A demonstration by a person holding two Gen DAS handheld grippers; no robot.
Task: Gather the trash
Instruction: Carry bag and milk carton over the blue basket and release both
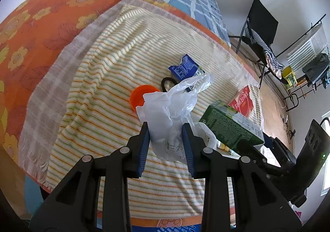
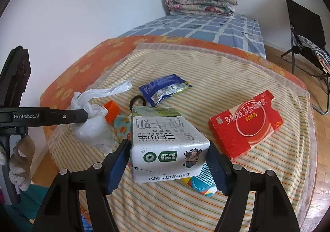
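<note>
Your left hand-held gripper (image 1: 166, 141) is clenched on the crumpled white plastic bag (image 1: 171, 112), its pads pressing the bunched film, and the bag hangs just above the striped towel (image 1: 115, 62) on the bed. Your right hand-held gripper (image 2: 168, 161) is clamped on the green-and-white milk carton (image 2: 165, 139), both pads against its sides, with the carton's bottom towards the camera and lifted off the towel.

Around them, 3 more pieces lie on the towel: the blue snack wrapper (image 2: 163, 89) beyond the carton, the orange cap (image 2: 111, 111) just beside the bag, and the red box (image 2: 245, 122) off to the right. A black ring (image 2: 137, 102) sits between cap and wrapper, and a patterned packet (image 2: 203, 183) shows under the carton.

You appear to be in the pick-up step, with 2 items in hand. The next move probably calls for getting the carton into the bag, so you need the bag's mouth opened, which it is not now. No bin is visible.
</note>
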